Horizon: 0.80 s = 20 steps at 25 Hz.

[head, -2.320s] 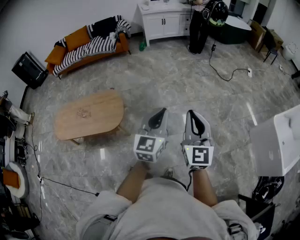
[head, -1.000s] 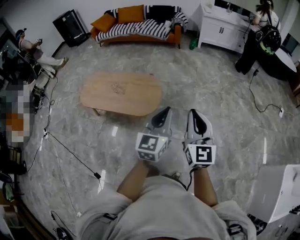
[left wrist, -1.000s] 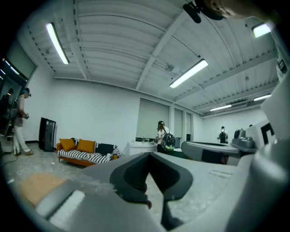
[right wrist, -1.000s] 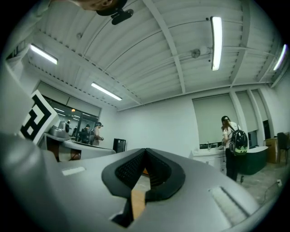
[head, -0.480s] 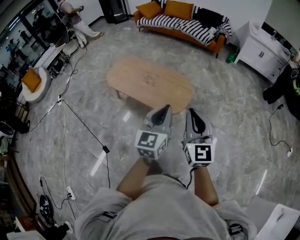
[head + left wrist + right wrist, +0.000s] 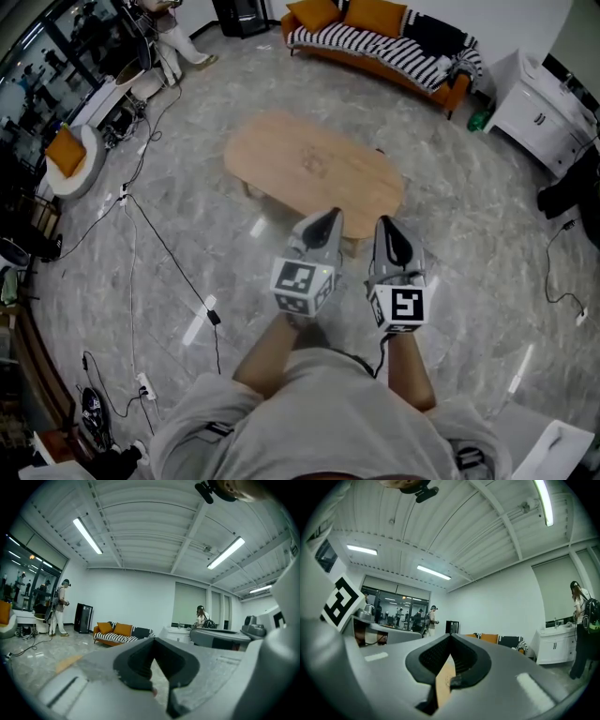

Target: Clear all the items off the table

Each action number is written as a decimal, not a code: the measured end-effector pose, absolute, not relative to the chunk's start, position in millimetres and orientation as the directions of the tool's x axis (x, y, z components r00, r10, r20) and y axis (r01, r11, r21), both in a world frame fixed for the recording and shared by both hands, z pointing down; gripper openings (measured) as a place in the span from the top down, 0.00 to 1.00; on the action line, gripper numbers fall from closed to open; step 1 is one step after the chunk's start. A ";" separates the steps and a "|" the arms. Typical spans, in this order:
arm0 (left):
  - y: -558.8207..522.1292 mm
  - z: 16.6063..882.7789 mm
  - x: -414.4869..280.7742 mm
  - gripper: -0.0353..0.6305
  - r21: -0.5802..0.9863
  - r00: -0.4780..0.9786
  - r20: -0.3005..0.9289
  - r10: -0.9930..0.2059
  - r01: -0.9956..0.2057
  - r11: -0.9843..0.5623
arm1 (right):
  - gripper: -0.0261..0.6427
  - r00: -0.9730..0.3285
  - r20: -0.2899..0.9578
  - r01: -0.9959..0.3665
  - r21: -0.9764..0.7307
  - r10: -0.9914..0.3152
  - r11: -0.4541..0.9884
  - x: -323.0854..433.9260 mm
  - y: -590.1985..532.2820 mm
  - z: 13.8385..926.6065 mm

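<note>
A low oval wooden table (image 6: pixel 281 159) stands on the marble floor just ahead of both grippers. Near its middle lies a small pale item (image 6: pixel 313 162), too small to make out. My left gripper (image 6: pixel 327 218) and right gripper (image 6: pixel 385 226) are held side by side at chest height, pointing at the table's near edge. Both are shut with nothing in them. In the left gripper view the jaws (image 6: pixel 153 640) meet at the tip. In the right gripper view the gripper (image 6: pixel 450 636) is shut too, and a strip of the table's wood (image 6: pixel 445 679) shows through the gap below the tips.
An orange sofa (image 6: pixel 375 33) with a striped blanket stands behind the table. A white cabinet (image 6: pixel 553 98) is at the back right and a white box (image 6: pixel 555 448) at the bottom right. Cables (image 6: pixel 169 255) run across the floor on the left, toward a cluttered area (image 6: pixel 66 150).
The view has swung round until the table sits straight ahead, and it is nearer than before. Both grippers keep the same shut, side-by-side pose.
</note>
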State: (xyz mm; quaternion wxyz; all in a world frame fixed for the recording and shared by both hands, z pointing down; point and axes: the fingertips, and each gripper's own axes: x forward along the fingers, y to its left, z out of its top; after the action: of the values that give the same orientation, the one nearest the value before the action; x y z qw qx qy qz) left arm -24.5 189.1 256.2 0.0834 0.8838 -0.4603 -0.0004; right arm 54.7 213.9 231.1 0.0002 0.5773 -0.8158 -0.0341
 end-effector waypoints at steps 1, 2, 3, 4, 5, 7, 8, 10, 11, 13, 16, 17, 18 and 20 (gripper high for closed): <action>179.6 256.0 -30.4 0.92 0.152 0.574 0.074 -0.816 -0.815 -0.560 | 0.95 -0.334 -0.038 -0.942 0.059 -0.942 0.332 49.5 205.3 231.3; 170.3 255.6 -35.5 0.92 0.157 0.572 0.071 -0.817 -0.815 -0.557 | 0.95 -0.335 -0.038 -0.941 0.062 -0.941 0.332 44.8 196.8 231.0; 161.7 255.3 -39.8 0.92 0.163 0.572 0.068 -0.818 -0.815 -0.556 | 0.95 -0.335 -0.036 -0.941 0.067 -0.941 0.333 40.6 188.7 230.6; 154.2 255.3 -43.7 0.92 0.170 0.573 0.064 -0.817 -0.813 -0.556 | 0.95 -0.335 -0.034 -0.941 0.072 -0.942 0.332 36.9 181.1 230.1; 147.6 255.8 -47.4 0.92 0.176 0.574 0.062 -0.817 -0.812 -0.557 | 0.95 -0.333 -0.033 -0.941 0.076 -0.942 0.330 33.4 174.0 229.8; 135.9 257.7 -55.9 0.92 0.182 0.575 0.060 -0.816 -0.810 -0.557 | 0.95 -0.329 -0.028 -0.942 0.078 -0.944 0.326 26.8 161.3 230.0; 129.5 258.9 -60.9 0.92 0.185 0.572 0.063 -0.818 -0.812 -0.554 | 0.95 -0.328 -0.023 -0.943 0.076 -0.944 0.325 23.5 155.0 230.6; 114.1 261.2 -72.4 0.92 0.200 0.562 0.074 -0.824 -0.818 -0.540 | 0.95 -0.331 -0.007 -0.942 0.063 -0.944 0.330 16.5 141.2 232.6; 106.0 262.2 -78.8 0.92 0.210 0.555 0.079 -0.828 -0.821 -0.531 | 0.95 -0.334 0.002 -0.941 0.055 -0.942 0.334 12.8 134.0 233.6; 91.5 265.0 -92.1 0.92 0.229 0.536 0.085 -0.840 -0.831 -0.507 | 0.95 -0.346 0.017 -0.937 0.040 -0.938 0.346 5.6 120.8 236.5; 68.5 275.8 -106.8 0.92 0.247 0.503 0.102 -0.858 -0.849 -0.468 | 0.95 -0.356 0.033 -0.934 0.026 -0.934 0.357 2.0 97.7 245.5; 58.7 280.3 -109.1 0.92 0.250 0.493 0.113 -0.863 -0.854 -0.456 | 0.95 -0.358 0.039 -0.933 0.023 -0.933 0.359 3.6 87.3 248.9; 47.6 284.7 -111.0 0.92 0.250 0.483 0.126 -0.866 -0.861 -0.444 | 0.95 -0.359 0.047 -0.933 0.018 -0.932 0.360 6.3 75.4 252.7; 21.0 292.8 -117.9 0.92 0.247 0.455 0.151 -0.878 -0.877 -0.412 | 0.95 -0.362 0.064 -0.932 0.004 -0.930 0.363 12.0 47.2 261.3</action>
State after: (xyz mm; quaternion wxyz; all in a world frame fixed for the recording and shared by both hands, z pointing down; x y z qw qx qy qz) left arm -117.9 21.0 292.8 0.1462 0.8402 -0.5221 -0.0011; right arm 12.0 47.2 261.3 0.0274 0.5641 -0.8251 0.0164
